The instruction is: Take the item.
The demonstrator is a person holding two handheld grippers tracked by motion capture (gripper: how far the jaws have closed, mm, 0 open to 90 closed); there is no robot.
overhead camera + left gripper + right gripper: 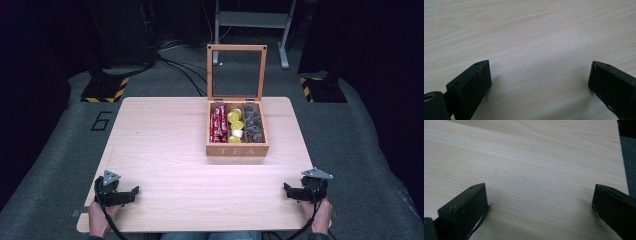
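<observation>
A wooden tea box (237, 149) sits toward the far right of the pale wooden surface (165, 150), its glass-paned lid (236, 72) propped upright on the far side so all three compartments lie open from above: red packets (218, 125) in the left one, yellow and white capsules (235, 125) in the middle, dark capsules (252, 125) in the right. The word TEA on the near wall faces the person, so the box is set up to be reached from the near edge. The left gripper (116, 192) rests at the near left corner and the right gripper (306, 189) at the near right corner, each held in a hand (99, 220), both well apart from the box. In the left gripper view the black fingers (471, 85) stand wide with bare wood between them; in the right gripper view the fingers (466, 207) are just as wide and hold nothing. This looks like a ready pose, with both tools parked low and symmetric, clear of the box, and no step in hand
</observation>
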